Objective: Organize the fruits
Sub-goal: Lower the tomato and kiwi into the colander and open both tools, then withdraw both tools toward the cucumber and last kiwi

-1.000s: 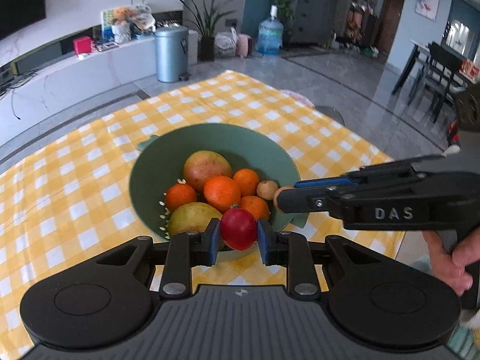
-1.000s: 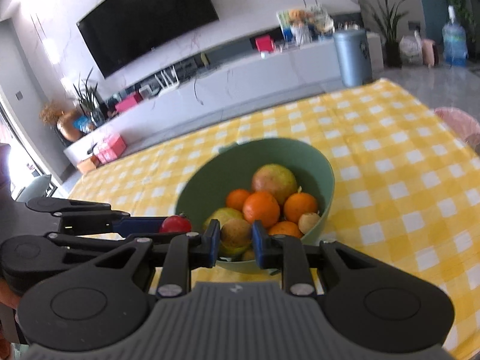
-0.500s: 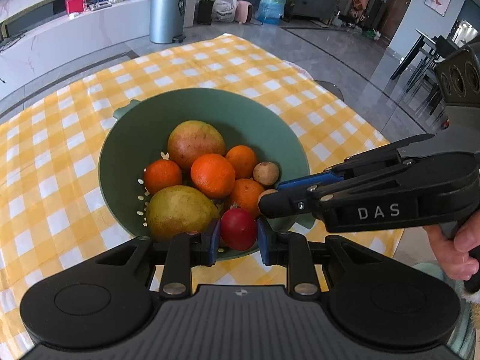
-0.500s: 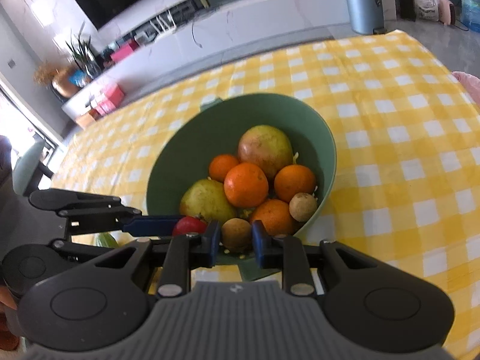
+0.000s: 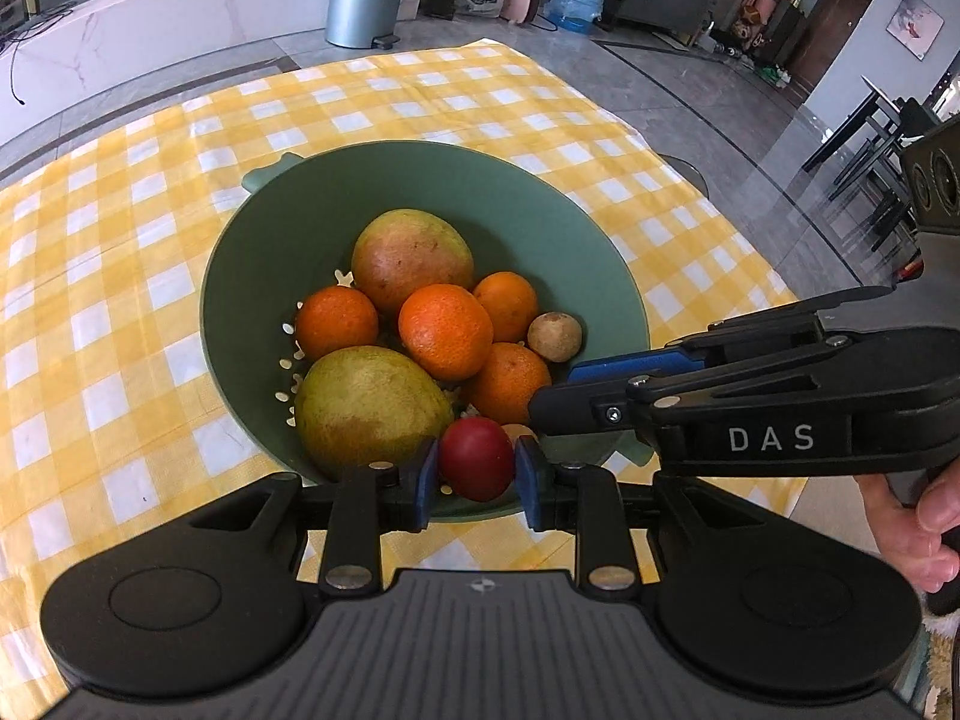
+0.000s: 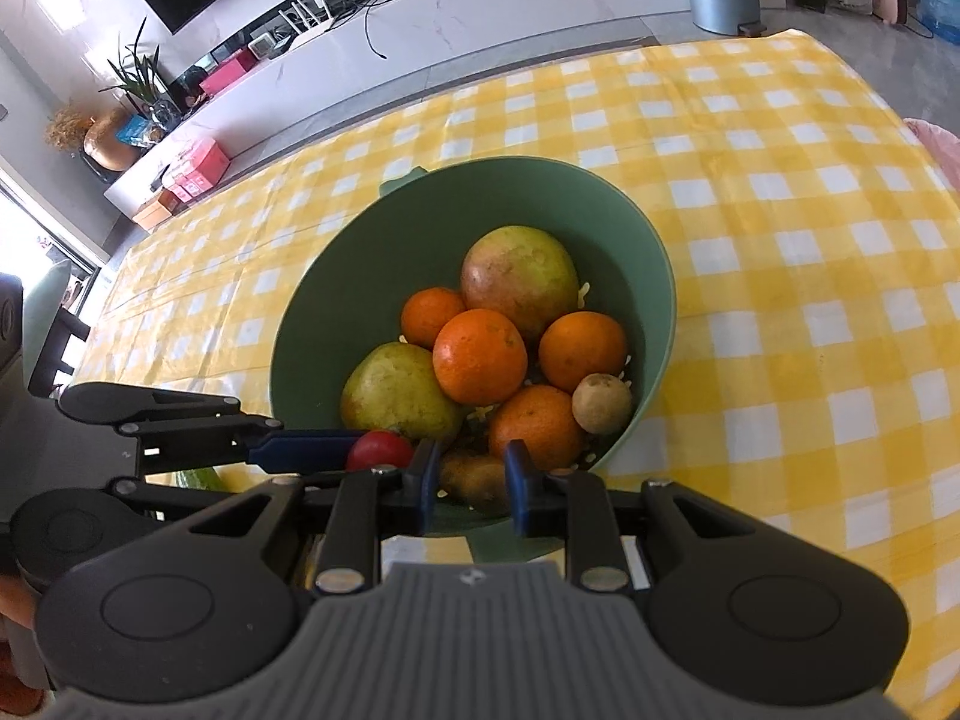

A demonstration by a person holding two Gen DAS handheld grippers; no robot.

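The left gripper (image 5: 477,474) has its jaws clenched on a red fruit (image 5: 477,466), and the right gripper (image 6: 467,483) grips a brown fruit (image 6: 474,477). Both hang just over the near rim of the green bowl (image 5: 540,210) on the checked desk (image 5: 120,276). Oranges (image 5: 445,331) and mangoes (image 5: 366,405) already fill it, so only these two appear left to drop in.

Right gripper (image 6: 467,476) clamps a small brown fruit (image 6: 471,477) over the near rim of the green bowl (image 6: 372,276), which sits on yellow checked cloth (image 6: 780,252). Left gripper (image 6: 366,450) enters from the left holding a red fruit (image 6: 379,449) beside it. Bowl holds oranges (image 6: 480,356), two large green-red fruits.
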